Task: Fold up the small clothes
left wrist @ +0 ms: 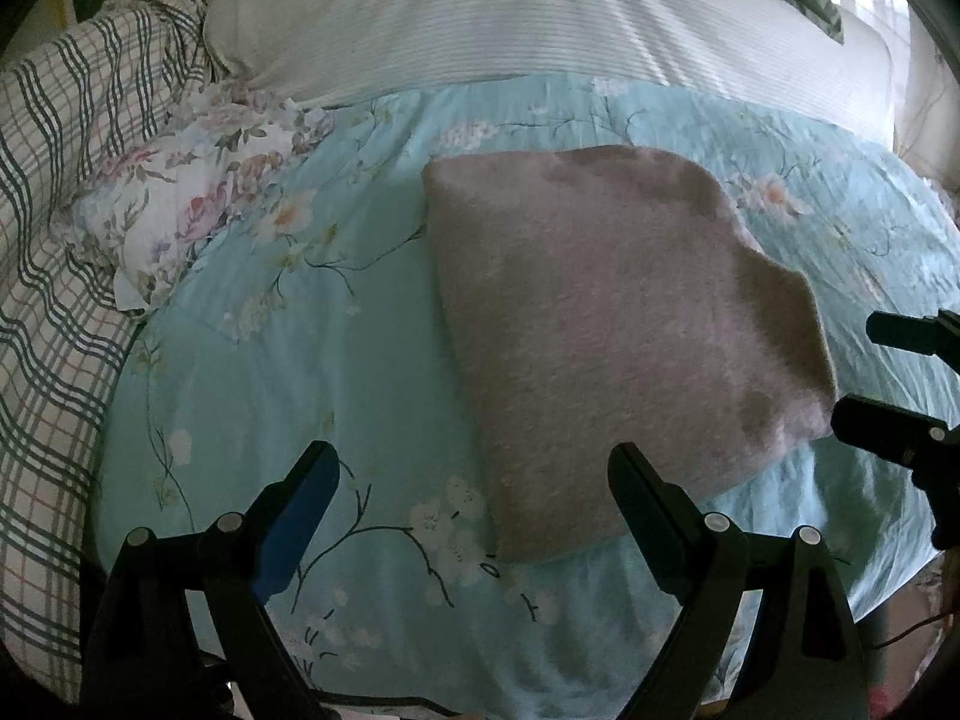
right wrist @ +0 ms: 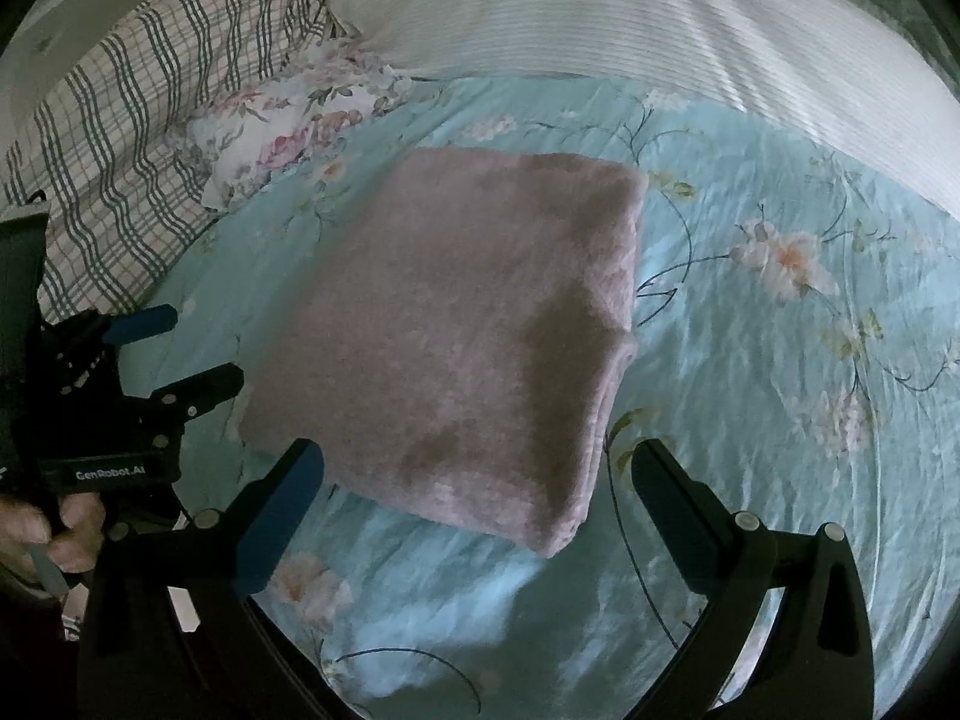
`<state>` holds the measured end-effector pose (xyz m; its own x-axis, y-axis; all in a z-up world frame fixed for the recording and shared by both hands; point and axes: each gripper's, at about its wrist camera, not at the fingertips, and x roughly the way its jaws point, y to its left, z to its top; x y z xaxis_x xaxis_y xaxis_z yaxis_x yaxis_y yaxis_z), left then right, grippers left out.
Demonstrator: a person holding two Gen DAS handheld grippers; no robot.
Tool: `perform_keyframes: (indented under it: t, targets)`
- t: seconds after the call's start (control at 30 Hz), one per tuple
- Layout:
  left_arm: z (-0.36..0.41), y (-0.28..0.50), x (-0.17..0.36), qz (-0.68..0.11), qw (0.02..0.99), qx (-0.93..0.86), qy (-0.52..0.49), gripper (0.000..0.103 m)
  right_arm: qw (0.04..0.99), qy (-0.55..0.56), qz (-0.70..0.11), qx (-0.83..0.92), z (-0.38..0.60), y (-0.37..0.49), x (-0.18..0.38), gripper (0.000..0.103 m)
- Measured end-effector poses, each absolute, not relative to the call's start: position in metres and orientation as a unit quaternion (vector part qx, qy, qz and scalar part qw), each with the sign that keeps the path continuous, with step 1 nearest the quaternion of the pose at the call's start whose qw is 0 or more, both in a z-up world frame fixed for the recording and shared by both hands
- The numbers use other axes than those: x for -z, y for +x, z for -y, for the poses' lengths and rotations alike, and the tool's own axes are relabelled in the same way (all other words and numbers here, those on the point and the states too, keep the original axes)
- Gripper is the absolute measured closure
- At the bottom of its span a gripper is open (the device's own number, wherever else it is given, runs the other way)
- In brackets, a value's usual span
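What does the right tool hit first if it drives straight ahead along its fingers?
Most likely the folded pink garment: it lies directly ahead of the open right tool, on the floral sheet. Depth is unclear.

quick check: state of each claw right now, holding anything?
Left claw: open, holding nothing, beside the folded pink garment.
Right claw: open, holding nothing, over the garment's near edge.

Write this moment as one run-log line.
left hand-held gripper: open, empty | right hand-held gripper: open, empty | folded pinkish-grey fleece cloth: flat on light-blue floral bedsheet
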<state>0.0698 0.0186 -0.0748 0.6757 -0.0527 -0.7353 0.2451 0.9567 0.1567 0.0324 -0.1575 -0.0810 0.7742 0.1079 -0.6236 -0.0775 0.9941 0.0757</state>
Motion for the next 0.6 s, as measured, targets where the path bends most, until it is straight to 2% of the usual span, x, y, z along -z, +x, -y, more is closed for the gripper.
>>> perform_keyframes:
  t: [0.6]
  targets:
    - [-0.0197, 0.0652, 0.068, -0.383, 0.912, 0.082, 0.118, 0.011, 0.943, 0.03, -0.328, -0.046, 0.158, 0.0271, 0.0801, 0.001]
